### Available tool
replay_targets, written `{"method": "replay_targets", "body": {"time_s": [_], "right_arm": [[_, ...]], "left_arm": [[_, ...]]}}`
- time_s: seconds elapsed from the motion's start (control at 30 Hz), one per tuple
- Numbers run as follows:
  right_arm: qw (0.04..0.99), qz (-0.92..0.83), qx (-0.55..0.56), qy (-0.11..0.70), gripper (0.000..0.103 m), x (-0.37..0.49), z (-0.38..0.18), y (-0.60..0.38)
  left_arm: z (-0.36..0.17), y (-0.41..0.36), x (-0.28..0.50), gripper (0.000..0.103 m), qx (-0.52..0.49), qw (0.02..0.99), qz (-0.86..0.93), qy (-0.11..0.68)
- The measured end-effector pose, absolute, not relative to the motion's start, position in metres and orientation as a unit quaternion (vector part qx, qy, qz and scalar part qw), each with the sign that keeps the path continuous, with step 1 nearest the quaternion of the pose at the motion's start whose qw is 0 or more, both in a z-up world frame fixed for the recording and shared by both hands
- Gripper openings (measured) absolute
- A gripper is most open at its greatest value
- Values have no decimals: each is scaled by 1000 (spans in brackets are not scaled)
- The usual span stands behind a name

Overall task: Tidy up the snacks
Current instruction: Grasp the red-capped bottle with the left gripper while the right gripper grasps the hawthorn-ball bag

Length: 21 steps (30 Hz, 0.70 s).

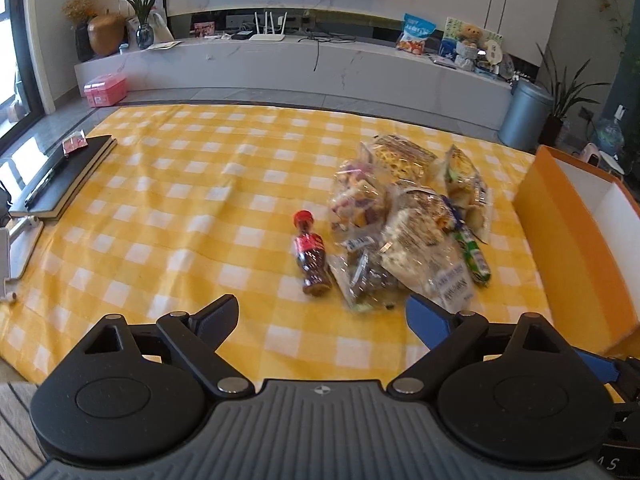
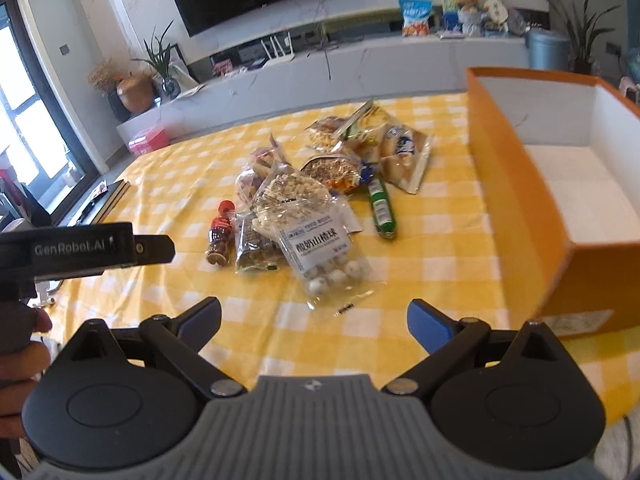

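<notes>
A heap of clear snack bags (image 1: 404, 216) (image 2: 320, 184) lies on the yellow checked tablecloth (image 1: 180, 200) (image 2: 420, 264). Nearest in the right wrist view is a bag of white balls (image 2: 320, 248) with a printed label. A small cola-bottle candy (image 1: 311, 254) (image 2: 220, 236) lies left of the heap, and a green stick pack (image 1: 474, 254) (image 2: 382, 208) lies to its right. An orange box (image 1: 576, 236) (image 2: 532, 184) with a white inside stands open at the right. My left gripper (image 1: 322, 314) and right gripper (image 2: 314, 314) hover open just short of the heap, holding nothing.
A dark notebook (image 1: 60, 176) (image 2: 104, 200) lies at the table's left edge. The other handheld device (image 2: 80, 252) and a person's hand (image 2: 24, 352) show at the left of the right wrist view. Behind the table are a white TV bench (image 1: 280, 60) and a grey bin (image 1: 524, 114).
</notes>
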State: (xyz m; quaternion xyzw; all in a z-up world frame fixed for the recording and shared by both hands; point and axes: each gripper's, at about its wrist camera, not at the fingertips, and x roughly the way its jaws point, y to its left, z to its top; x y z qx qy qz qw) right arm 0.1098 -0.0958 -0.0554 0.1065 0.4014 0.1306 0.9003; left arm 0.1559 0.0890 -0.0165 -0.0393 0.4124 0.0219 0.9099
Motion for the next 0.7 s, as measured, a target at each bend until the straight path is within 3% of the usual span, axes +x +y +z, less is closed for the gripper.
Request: {"method": "replay_targets", "body": {"time_s": [0.5, 0.6, 0.7], "right_arm": [[893, 137, 66, 424, 97, 162, -86, -76], [894, 134, 71, 422, 97, 162, -88, -81], [897, 120, 67, 421, 97, 162, -90, -85]], "left_arm": [[-69, 101, 232, 91, -6, 888, 5, 460], [-82, 96, 240, 73, 9, 884, 6, 467], [-94, 94, 247, 62, 14, 879, 1, 476]]}}
